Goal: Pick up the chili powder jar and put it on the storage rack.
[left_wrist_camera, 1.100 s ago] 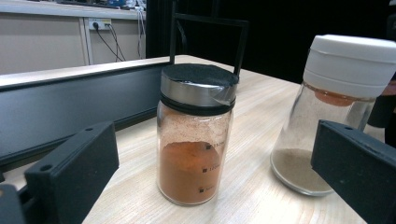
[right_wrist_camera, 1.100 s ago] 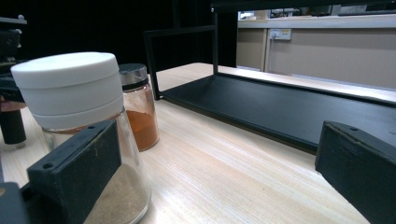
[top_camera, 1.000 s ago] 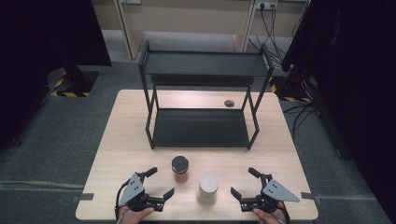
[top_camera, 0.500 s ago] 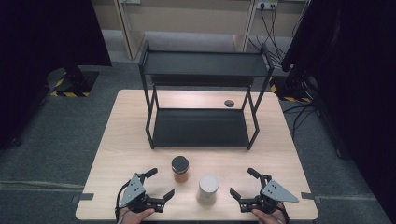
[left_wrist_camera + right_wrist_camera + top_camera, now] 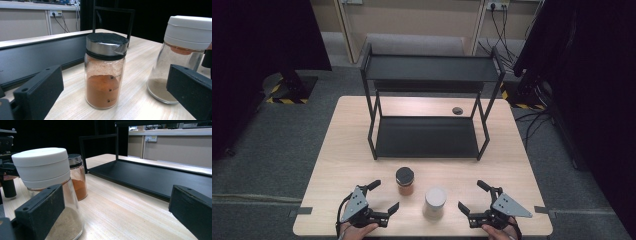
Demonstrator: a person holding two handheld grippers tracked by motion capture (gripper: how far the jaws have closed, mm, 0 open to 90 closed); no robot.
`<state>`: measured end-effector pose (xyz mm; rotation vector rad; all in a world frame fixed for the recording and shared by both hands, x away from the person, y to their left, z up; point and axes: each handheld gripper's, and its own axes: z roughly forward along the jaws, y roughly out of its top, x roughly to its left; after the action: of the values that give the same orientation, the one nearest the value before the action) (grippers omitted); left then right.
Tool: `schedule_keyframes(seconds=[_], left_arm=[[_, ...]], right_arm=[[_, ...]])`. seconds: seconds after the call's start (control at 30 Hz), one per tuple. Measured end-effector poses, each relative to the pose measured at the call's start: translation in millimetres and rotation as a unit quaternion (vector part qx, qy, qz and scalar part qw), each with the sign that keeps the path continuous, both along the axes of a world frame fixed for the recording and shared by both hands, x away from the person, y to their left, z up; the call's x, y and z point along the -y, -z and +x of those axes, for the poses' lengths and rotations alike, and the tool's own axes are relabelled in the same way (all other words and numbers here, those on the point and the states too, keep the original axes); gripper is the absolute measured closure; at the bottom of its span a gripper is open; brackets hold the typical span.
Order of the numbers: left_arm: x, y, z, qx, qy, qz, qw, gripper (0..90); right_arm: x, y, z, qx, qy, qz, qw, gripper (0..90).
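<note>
Two glass spice jars stand upright near the table's front edge. The one with a black lid (image 5: 405, 181) holds orange powder (image 5: 105, 90). To its right stands the white-lidded jar (image 5: 435, 201), with pale powder at its bottom (image 5: 47, 182). My left gripper (image 5: 384, 196) rests on the table just left of the black-lidded jar, open, its jaws wide with nothing between them (image 5: 113, 92). My right gripper (image 5: 470, 196) lies open just right of the white-lidded jar (image 5: 180, 57), touching neither jar (image 5: 116, 212). From the right gripper view the orange jar (image 5: 77, 177) stands behind the white-lidded one.
A black two-tier metal shelf (image 5: 427, 135) stands mid-table behind the jars, both tiers bare (image 5: 150, 177). A small dark round disc (image 5: 457, 110) sits in the tabletop behind the shelf. Bare wood (image 5: 512, 165) lies between jars and shelf. Grey floor surrounds the table.
</note>
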<state>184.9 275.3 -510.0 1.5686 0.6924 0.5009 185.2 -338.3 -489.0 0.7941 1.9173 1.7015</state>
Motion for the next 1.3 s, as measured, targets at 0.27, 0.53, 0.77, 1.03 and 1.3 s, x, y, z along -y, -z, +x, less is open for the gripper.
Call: schedule_keyframes(seconds=[0.27, 0.53, 0.77, 1.03, 1.3], left_arm=[[4.8, -0.9, 10.8, -0.002, -0.003, 0.022, 0.9998, 1.1], [9.7, -7.5, 21.1, 0.003, 0.002, 0.024, 0.9997, 1.1], [15.1, -9.1, 30.0, -0.001, 0.005, 0.024, 0.9997, 1.1], [22.8, -10.4, 40.6, -0.006, 0.008, 0.033, 0.9994, 1.2], [29.1, -11.5, 50.0, -0.008, 0.014, 0.045, 0.9988, 2.6]], right_arm=[[-0.5, 0.4, 0.6, -0.003, 0.002, 0.000, 1.0000, 0.6], [-1.4, 0.7, 0.8, -0.004, 0.002, -0.001, 1.0000, 0.6], [-1.2, 0.7, 1.0, -0.006, 0.002, 0.000, 1.0000, 0.6], [-0.9, 0.8, 1.0, -0.008, 0.003, 0.000, 1.0000, 0.6], [-0.8, 0.8, 0.9, -0.008, 0.003, 0.000, 1.0000, 0.6]])
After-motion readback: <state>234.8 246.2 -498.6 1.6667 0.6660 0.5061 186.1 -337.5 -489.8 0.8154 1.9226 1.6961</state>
